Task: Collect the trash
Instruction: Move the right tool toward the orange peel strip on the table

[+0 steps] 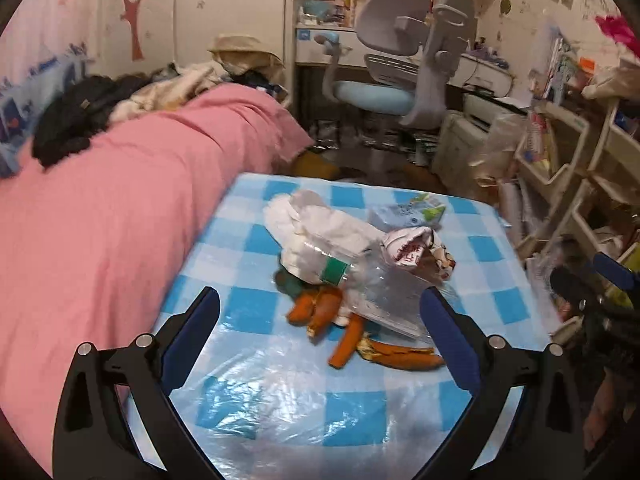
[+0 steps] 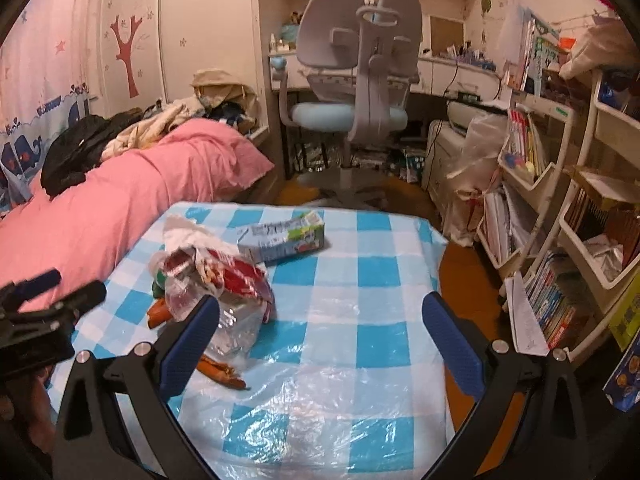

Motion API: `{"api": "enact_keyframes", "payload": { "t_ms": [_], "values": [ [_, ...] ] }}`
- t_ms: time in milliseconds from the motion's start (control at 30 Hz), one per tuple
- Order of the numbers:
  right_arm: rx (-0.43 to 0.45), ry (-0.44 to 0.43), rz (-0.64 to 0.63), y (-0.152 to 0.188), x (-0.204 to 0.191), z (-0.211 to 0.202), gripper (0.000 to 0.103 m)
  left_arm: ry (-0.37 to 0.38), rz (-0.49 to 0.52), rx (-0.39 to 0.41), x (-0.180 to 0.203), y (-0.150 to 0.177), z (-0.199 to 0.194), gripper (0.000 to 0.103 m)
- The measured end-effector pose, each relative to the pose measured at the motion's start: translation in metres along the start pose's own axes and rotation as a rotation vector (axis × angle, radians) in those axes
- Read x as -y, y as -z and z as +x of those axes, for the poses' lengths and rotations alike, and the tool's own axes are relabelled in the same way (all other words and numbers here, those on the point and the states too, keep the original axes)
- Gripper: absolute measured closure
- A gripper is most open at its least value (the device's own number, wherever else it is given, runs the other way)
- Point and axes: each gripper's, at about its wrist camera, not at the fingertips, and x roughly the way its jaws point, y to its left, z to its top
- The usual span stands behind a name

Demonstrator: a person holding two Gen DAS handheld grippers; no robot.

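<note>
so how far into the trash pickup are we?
Nothing looks collected yet. Left gripper and right gripper are both open and empty above the table. Left: orange peels, clear bottle, white bag, red wrapper and carton all lie there. No bin in view.

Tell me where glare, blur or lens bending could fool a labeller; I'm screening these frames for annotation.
Left wrist view: glare streaks the plastic table cover; the shelving at right is motion-smeared; the orange peels look soft. Right wrist view: sharper, with glare on the cover's near part; fisheye bends the bookshelf and darkens the corners. Both carry a warm, pinkish cast.
</note>
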Motion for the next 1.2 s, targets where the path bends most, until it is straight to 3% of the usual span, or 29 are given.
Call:
{"api": "enact_keyframes", "payload": {
  "t_ms": [200,400,533,1200],
  "values": [
    [-0.002,0.006,-0.012,0.0,-0.007,0.005,0.005,-0.035,0.007,0.054,-0.005,-0.007,-0.008,0.006],
    [0.004,0.005,0.012,-0.001,-0.005,0.006,0.005,0.006,0.004,0.078,-0.001,-0.009,-0.009,0.006],
    [-0.008,0.021,0.022,0.0,-0.004,0.01,0.005,-0.007,0.042,0.086,0.008,-0.008,-0.009,0.006],
    [-0.046,0.033,0.031,0.0,-0.001,0.019,0.005,-0.037,0.072,0.071,0.016,-0.007,0.001,0.006]
  ]
}}
